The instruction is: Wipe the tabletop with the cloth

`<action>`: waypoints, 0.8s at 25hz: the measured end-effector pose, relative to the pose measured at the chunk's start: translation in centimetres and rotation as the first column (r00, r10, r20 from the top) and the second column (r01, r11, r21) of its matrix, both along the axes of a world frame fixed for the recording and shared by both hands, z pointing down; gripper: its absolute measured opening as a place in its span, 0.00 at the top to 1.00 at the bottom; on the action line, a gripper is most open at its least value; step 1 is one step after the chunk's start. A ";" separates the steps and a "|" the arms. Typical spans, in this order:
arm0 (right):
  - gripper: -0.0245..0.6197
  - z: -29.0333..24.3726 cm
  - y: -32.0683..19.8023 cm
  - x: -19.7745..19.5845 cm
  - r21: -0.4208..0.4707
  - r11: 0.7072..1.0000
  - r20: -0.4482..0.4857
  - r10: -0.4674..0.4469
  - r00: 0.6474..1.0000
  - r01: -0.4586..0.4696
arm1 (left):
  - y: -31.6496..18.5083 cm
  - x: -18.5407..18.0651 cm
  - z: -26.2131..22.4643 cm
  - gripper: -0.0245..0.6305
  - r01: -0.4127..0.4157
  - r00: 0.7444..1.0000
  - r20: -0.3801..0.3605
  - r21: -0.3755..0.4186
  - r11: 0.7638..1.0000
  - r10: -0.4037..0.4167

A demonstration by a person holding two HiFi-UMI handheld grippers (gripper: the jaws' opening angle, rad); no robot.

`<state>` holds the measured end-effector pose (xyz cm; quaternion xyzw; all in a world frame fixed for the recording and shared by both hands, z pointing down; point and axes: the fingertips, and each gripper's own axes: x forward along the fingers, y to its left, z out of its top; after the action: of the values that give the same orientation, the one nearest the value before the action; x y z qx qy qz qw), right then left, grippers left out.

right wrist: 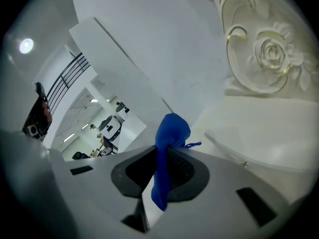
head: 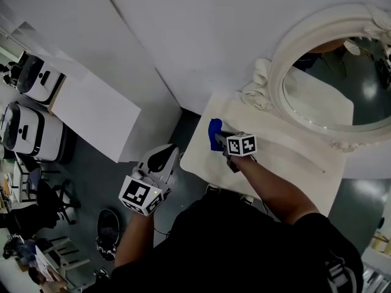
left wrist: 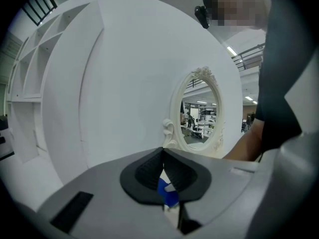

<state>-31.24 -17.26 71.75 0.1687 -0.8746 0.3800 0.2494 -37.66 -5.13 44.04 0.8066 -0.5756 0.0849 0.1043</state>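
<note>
A blue cloth (head: 214, 132) is bunched at the near left corner of the small white tabletop (head: 287, 157), and my right gripper (head: 220, 137) is shut on it. In the right gripper view the cloth (right wrist: 168, 133) sticks up and hangs down between the two dark pads (right wrist: 185, 169). My left gripper (head: 167, 155) hovers left of the table, over the dark floor, apart from the cloth. Its jaws (left wrist: 163, 154) stand shut with the tips touching and hold nothing. A patch of blue (left wrist: 169, 195) shows through the slit lower down.
An oval mirror in an ornate white frame (head: 278, 60) stands at the back of the table against the white wall (head: 201, 35). A white cabinet (head: 91, 105) stands to the left. A shoe (head: 109, 227) lies on the floor, with machines (head: 24, 127) and chairs further left.
</note>
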 end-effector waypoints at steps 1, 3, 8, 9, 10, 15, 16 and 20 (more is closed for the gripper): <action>0.90 0.5 0.3 -0.8 -0.021 1.000 0.005 0.001 1.000 -0.001 | 0.2 -0.4 0.2 0.95 0.006 1.000 -0.001 -0.006 1.000 -0.006; 0.90 1.4 0.7 -2.5 -0.053 0.999 0.016 0.000 1.000 0.000 | 0.5 -1.3 0.6 0.95 0.017 1.000 0.000 -0.019 1.000 -0.017; 0.90 4.3 1.0 -5.9 -0.085 0.996 0.016 -0.008 1.000 0.009 | 1.4 -3.4 1.7 0.95 0.051 0.999 0.003 -0.047 0.998 -0.051; 0.90 4.9 0.9 -6.5 -0.088 0.996 0.012 -0.008 1.000 0.009 | 1.6 -3.8 1.9 0.95 0.059 0.998 0.004 -0.057 0.997 -0.059; 0.90 5.5 0.9 -7.1 -0.091 0.996 0.008 -0.008 1.000 0.009 | 1.9 -4.3 2.1 0.95 0.065 0.998 0.008 -0.064 0.996 -0.065; 0.90 9.1 0.4 -7.3 -0.113 0.994 -0.054 0.000 0.999 -0.006 | 3.1 -5.4 3.5 0.95 0.077 0.997 0.013 -0.097 0.992 -0.076; 0.90 9.8 0.4 -7.3 -0.119 0.993 -0.065 0.006 0.998 -0.014 | 3.3 -5.7 3.5 0.95 0.080 0.997 0.016 -0.102 0.991 -0.079; 0.90 12.2 0.5 -7.4 -0.139 0.990 -0.102 0.026 0.994 -0.040 | 3.6 -6.5 3.7 0.95 0.087 0.996 0.028 -0.109 0.990 -0.085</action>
<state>-38.66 -16.77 83.93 0.1839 -0.8292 0.4358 0.2977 -44.13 -1.54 47.73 0.7729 -0.6055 0.1214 0.1457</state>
